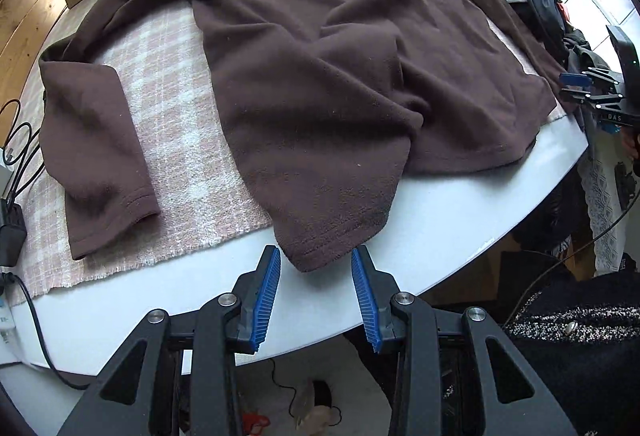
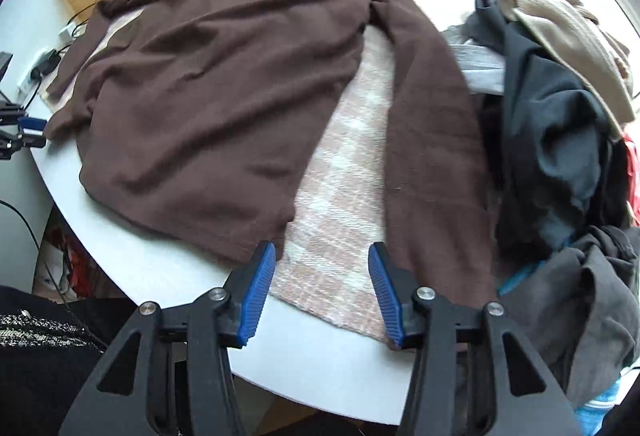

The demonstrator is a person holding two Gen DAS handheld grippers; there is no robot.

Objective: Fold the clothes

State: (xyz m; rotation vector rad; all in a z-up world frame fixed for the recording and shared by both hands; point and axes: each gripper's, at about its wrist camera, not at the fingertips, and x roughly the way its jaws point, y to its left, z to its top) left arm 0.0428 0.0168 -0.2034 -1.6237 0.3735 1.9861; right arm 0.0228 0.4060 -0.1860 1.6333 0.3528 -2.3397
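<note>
So, both grippers parked at the near hem of the brown fleece sweater (image 1: pixel 304 76), nothing grabbed yet.

Left gripper (image 1: pixel 316 268) is spread open, the hem corner poking between its blue pads untouched, probably lined up for a pinch. Right gripper (image 2: pixel 322 264) is open too, over the pink checked towel (image 2: pixel 340 196), between body hem and sleeve. Sweater's spread flat across the round white table (image 1: pixel 460 228), ready for folding; clothes pile (image 2: pixel 560 116) waits beyond.

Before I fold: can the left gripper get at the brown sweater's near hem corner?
Probably yes. The hem corner lies on the white table just ahead of the open left gripper, with nothing over it or in between.
</note>
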